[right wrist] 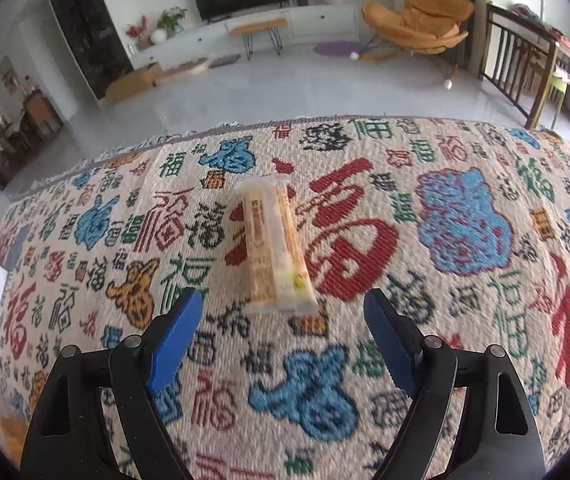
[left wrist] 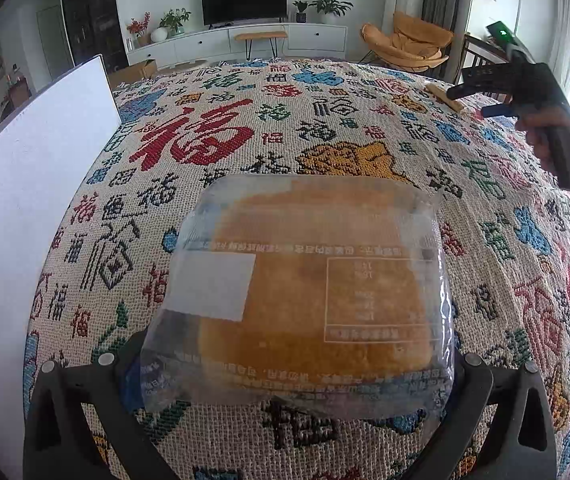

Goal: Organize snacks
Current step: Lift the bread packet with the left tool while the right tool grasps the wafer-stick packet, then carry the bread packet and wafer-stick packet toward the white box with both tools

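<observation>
A clear-wrapped golden cake slab [left wrist: 305, 292] sits between the fingers of my left gripper [left wrist: 297, 364], which is shut on its two sides over the patterned cloth [left wrist: 325, 120]. A long, narrow yellow snack pack [right wrist: 271, 244] lies on the cloth [right wrist: 465, 340], pointing away from me. My right gripper [right wrist: 283, 294] hovers over its near end with the blue pads [right wrist: 177, 340] wide apart and touching nothing. In the left wrist view the right gripper [left wrist: 467, 102] is at the far right in a person's hand [left wrist: 545, 136], beside that same snack pack [left wrist: 443, 98].
A white board [left wrist: 25, 200] stands upright along the left side of the table. The cloth's fringed far edge [right wrist: 205, 132] drops to a grey floor. A dark wooden rail [right wrist: 525, 64] is at the far right. An orange chair [right wrist: 417, 24] stands farther back.
</observation>
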